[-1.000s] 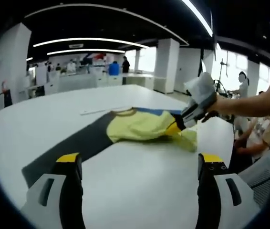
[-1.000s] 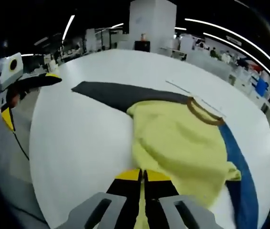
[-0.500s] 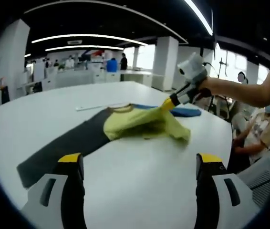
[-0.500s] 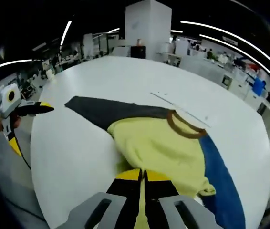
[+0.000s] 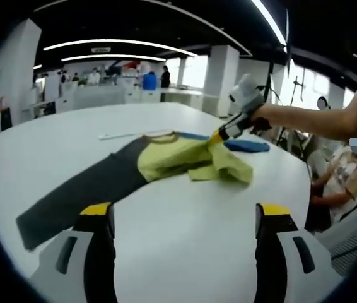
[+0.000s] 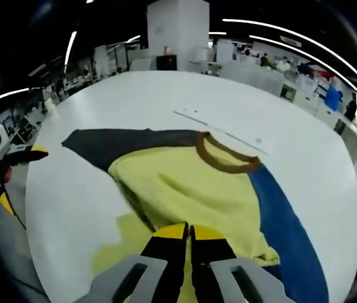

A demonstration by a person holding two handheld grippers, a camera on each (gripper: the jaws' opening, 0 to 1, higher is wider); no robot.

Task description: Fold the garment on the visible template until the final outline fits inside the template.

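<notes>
Right gripper view: my right gripper (image 6: 188, 232) clamps the yellow T-shirt (image 6: 185, 189), lifting it to fold; left gripper (image 5: 181, 218) gapes idle.

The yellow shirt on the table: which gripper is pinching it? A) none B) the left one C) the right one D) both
C: the right gripper has its jaws shut on the edge of the yellow shirt and lifts it, while the left gripper stands open over the bare white table.

Open-plan lab, desks (image 5: 96, 101), ceiling strip lights (image 5: 118, 44)
</notes>
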